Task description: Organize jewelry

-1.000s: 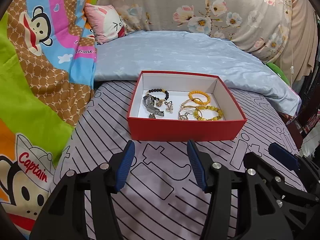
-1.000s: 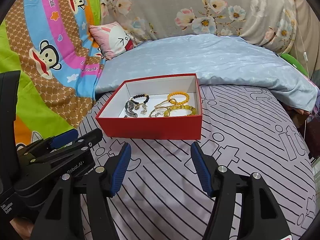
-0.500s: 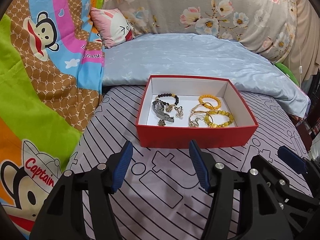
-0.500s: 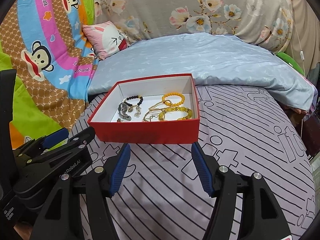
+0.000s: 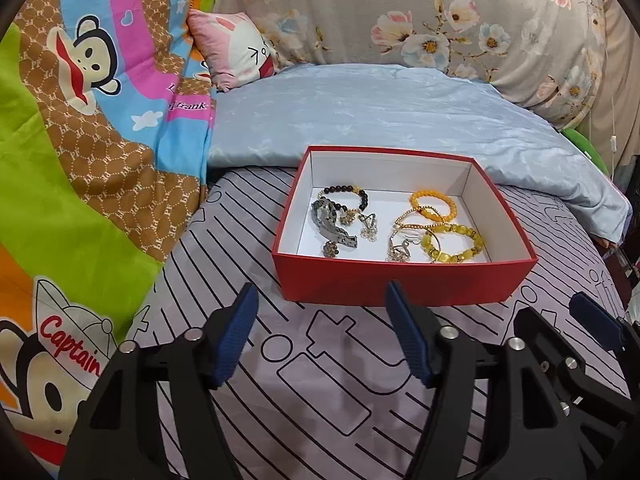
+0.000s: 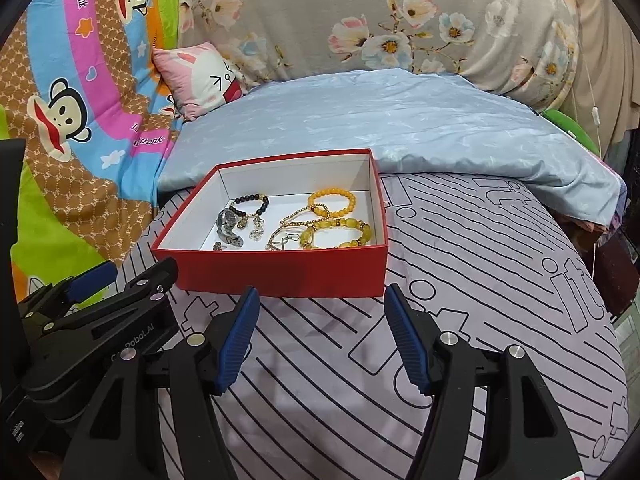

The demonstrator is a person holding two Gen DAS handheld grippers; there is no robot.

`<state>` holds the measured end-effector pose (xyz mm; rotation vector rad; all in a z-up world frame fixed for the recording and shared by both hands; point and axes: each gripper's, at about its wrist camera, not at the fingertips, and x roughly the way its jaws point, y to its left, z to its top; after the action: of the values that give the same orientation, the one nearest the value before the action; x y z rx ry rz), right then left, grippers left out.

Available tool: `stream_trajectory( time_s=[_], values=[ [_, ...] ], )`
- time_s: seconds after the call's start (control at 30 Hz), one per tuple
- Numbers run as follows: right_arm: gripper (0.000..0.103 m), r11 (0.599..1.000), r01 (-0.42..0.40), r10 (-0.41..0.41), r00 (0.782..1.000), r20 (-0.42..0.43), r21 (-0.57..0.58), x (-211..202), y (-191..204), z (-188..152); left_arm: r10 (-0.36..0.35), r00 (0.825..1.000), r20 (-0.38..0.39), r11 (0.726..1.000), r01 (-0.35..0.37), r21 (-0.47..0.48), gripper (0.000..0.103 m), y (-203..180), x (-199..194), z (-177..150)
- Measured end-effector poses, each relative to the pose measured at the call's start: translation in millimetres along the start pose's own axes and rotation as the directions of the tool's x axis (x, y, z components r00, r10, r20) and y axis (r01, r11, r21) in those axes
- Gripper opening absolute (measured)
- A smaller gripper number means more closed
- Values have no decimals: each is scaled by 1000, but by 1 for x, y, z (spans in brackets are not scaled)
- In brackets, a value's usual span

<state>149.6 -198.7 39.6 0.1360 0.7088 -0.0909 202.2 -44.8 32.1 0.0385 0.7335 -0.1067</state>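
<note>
My left gripper point(image 5: 322, 334) and right gripper point(image 6: 320, 336) both with fingers wide and holding nothing, now nearer the red box point(image 5: 400, 280) than a second ago, jewelry point(image 5: 400, 226) inside it, box mid-bed point(image 6: 480, 280).

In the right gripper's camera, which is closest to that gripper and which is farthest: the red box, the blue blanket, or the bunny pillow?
1. Red box, just ahead of the right gripper, slightly left.
2. Blue blanket, behind the box.
3. Bunny pillow, far back, on the left.
</note>
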Motion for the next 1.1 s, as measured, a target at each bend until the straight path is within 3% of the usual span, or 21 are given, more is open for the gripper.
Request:
stream_trajectory(
  time_s=[1.1],
  values=[
    [66,999,24,-25,1000,12,27,-9,-8,-5,6,1000,5,1000,-6,-6,71,-2,-7,-4]
  ],
)
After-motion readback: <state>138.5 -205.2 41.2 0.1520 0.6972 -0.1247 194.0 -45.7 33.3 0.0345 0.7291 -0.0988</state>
